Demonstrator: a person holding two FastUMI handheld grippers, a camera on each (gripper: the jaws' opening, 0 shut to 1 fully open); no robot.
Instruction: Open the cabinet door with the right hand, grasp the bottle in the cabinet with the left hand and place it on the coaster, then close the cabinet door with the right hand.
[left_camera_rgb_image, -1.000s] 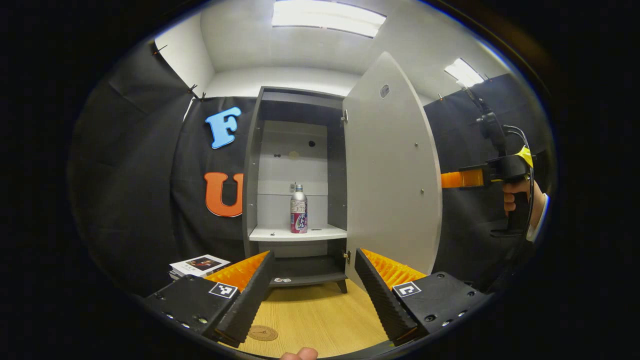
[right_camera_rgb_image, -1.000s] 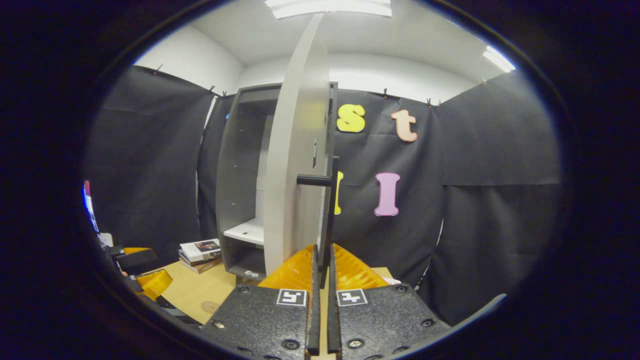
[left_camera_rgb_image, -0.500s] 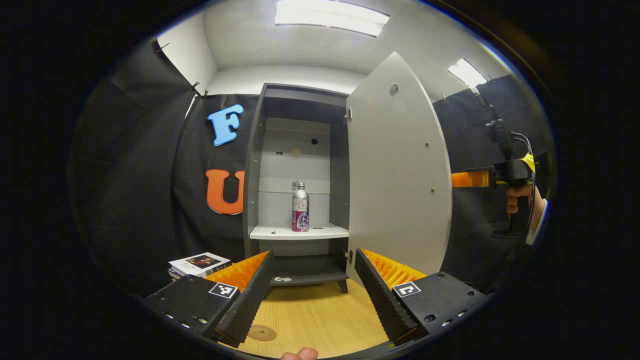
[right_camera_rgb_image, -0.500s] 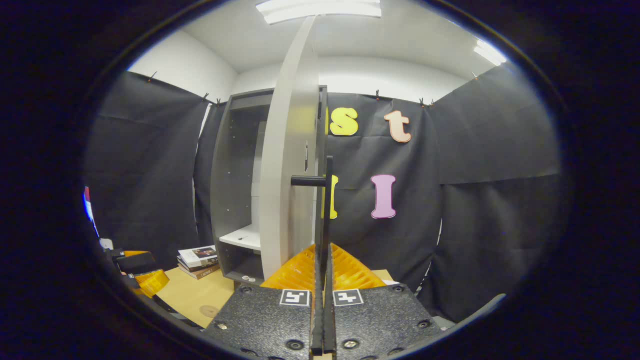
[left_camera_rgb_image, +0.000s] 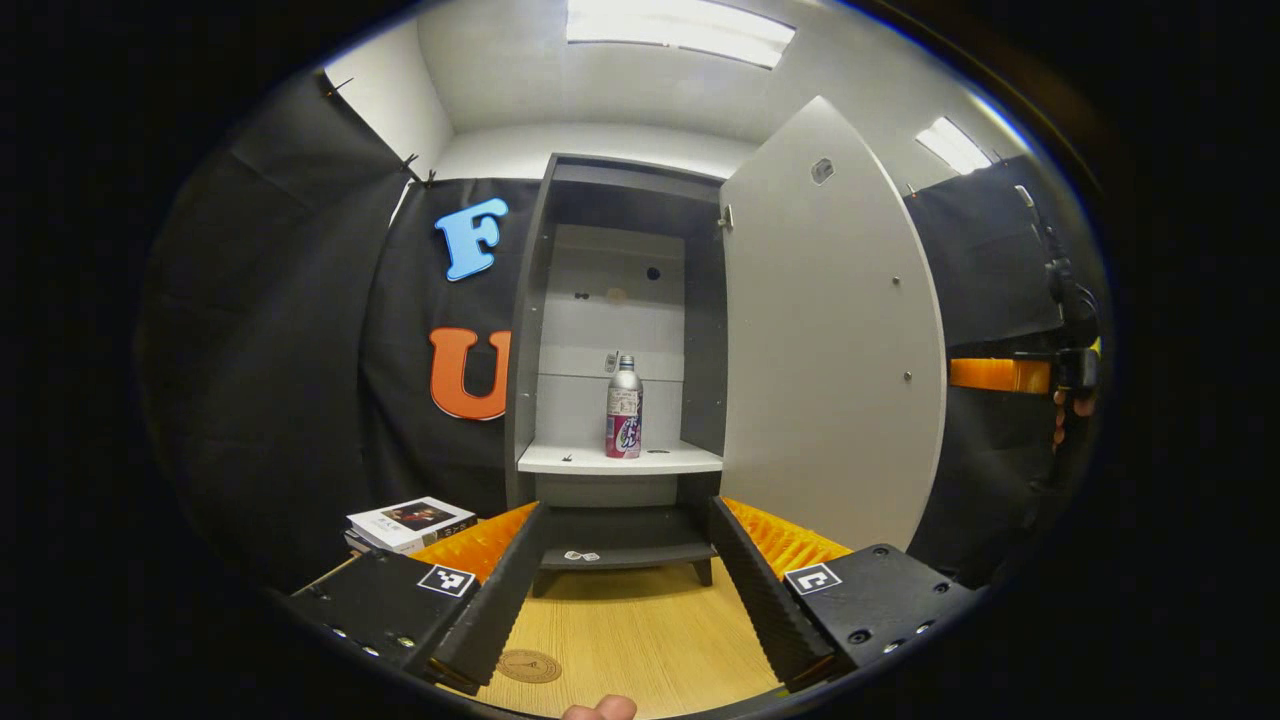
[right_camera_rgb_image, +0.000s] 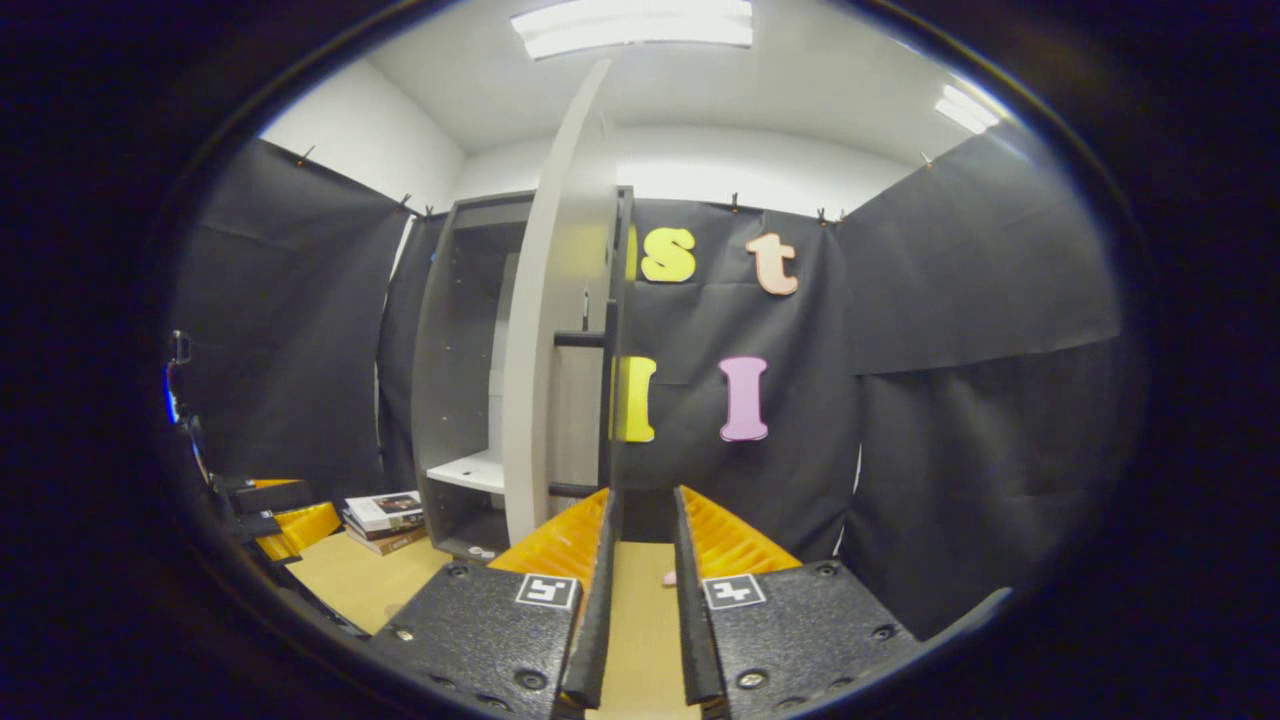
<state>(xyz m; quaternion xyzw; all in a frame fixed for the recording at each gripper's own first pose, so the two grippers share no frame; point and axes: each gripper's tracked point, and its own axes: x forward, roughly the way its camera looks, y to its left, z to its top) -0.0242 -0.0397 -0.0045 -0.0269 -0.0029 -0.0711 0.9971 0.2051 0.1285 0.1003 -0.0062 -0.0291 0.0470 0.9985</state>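
The cabinet door (left_camera_rgb_image: 830, 340) stands open. Straight ahead of the wide-spread left gripper (left_camera_rgb_image: 628, 585), the bottle (left_camera_rgb_image: 624, 408) stands upright on the cabinet shelf (left_camera_rgb_image: 580, 460). The right gripper (right_camera_rgb_image: 640, 590) is narrowly parted, holding nothing, near the door handle (right_camera_rgb_image: 606, 400).

1. The cabinet (left_camera_rgb_image: 530, 330) is tall and dark grey, with a white back and a white shelf. It stands on the wooden table.
2. Its door (left_camera_rgb_image: 830, 340) is light grey and wide open. A black handle (right_camera_rgb_image: 607, 400) is on its outside.
3. The bottle (left_camera_rgb_image: 624, 408) is silver with a pink label. It stands upright on the shelf.
4. The coaster (left_camera_rgb_image: 529, 666) is small, round and brown. It lies flat on the table in front of the cabinet.
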